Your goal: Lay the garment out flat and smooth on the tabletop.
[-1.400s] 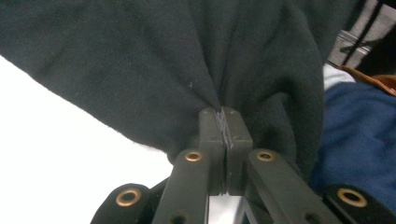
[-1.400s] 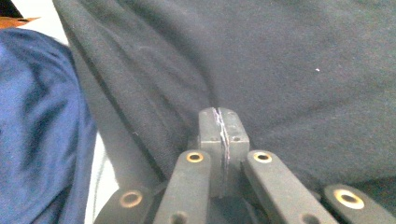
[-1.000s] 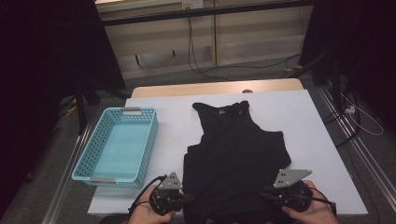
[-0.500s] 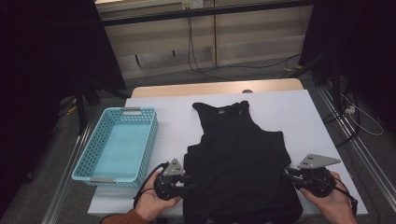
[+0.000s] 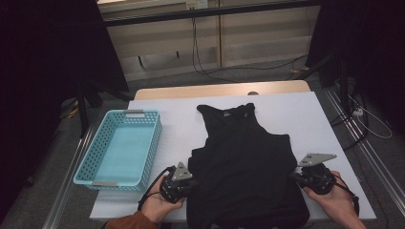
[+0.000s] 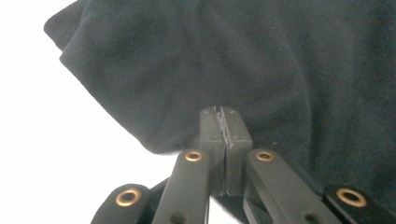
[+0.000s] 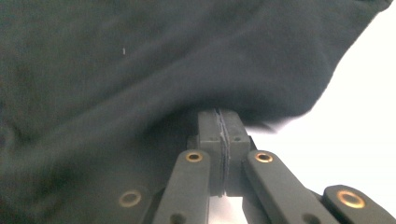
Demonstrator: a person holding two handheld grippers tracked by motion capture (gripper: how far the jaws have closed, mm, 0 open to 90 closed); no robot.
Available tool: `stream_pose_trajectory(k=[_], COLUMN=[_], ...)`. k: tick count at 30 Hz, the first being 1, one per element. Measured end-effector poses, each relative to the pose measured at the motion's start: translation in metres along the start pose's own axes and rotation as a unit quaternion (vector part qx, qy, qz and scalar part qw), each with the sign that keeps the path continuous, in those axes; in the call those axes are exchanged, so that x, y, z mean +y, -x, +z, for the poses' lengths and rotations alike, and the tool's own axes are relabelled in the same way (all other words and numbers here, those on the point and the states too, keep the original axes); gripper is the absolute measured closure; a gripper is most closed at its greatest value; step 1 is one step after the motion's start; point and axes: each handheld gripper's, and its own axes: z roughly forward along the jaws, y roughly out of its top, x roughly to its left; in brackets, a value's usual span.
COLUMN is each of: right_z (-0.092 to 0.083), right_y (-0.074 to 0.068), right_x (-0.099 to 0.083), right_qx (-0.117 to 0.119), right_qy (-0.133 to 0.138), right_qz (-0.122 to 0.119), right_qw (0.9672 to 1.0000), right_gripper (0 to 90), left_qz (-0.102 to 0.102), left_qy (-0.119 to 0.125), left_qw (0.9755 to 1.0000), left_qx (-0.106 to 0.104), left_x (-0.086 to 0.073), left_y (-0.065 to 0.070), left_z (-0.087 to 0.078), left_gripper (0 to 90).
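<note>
A black tank top (image 5: 243, 167) is spread flat on the white surface (image 5: 305, 114), its straps pointing away from the person and its hem reaching the near edge. Its left side edge is gripped by the left tool (image 5: 190, 183), whose jaws are seen pressed together in the left gripper view, with the dark fabric (image 6: 261, 70) bunched at their tips and a rounded fold of cloth lying to the left on the white surface (image 6: 56, 154); these jaws have just been closing onto the cloth. The right side edge of the garment is likewise clamped by the right tool (image 5: 295, 175), whose jaws are pressed together in the right gripper view with the fabric (image 7: 140, 70) draped over and around their tips; these jaws have also just been closing. Each tool is held in a hand at the near edge of the surface, the left hand (image 5: 160, 205) beside the garment's left edge and the right hand (image 5: 334, 200) beside its right. A light blue plastic basket (image 5: 95, 157) is placed to the left of the tank top, well apart from it.
</note>
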Motion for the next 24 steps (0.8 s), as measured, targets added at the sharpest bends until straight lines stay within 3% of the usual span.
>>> stream_pose_trajectory(k=[10,12,16,19,24], right_z=[-0.027,-0.029,-0.031,-0.03,-0.025], right_y=[0.01,0.01,0.005,0.0,-0.012], right_x=[-0.031,-0.034,-0.029,-0.023,-0.012], right_qx=[-0.025,-0.03,-0.031,-0.022,-0.004], right_qy=[-0.002,-0.001,0.013,0.033,0.054], right_qz=[0.017,0.019,0.013,0.003,-0.015], right_qw=[0.9995,0.9994,0.9993,0.9992,0.9984], right_gripper=[90.0,90.0,78.8,70.8,60.2], left_qz=[-0.022,-0.028,-0.044,-0.037,-0.028], left_qy=[-0.006,-0.001,0.018,0.032,0.026], left_qw=[0.9997,0.9995,0.9986,0.9982,0.9986], left_qx=[-0.001,-0.012,-0.025,-0.035,-0.037], left_x=[-0.003,-0.005,-0.004,-0.004,-0.003], left_y=[-0.011,-0.012,-0.012,-0.01,0.001], left_z=[-0.006,-0.007,-0.011,-0.013,-0.01], left_gripper=[90.0,90.0,88.8,80.0,64.3])
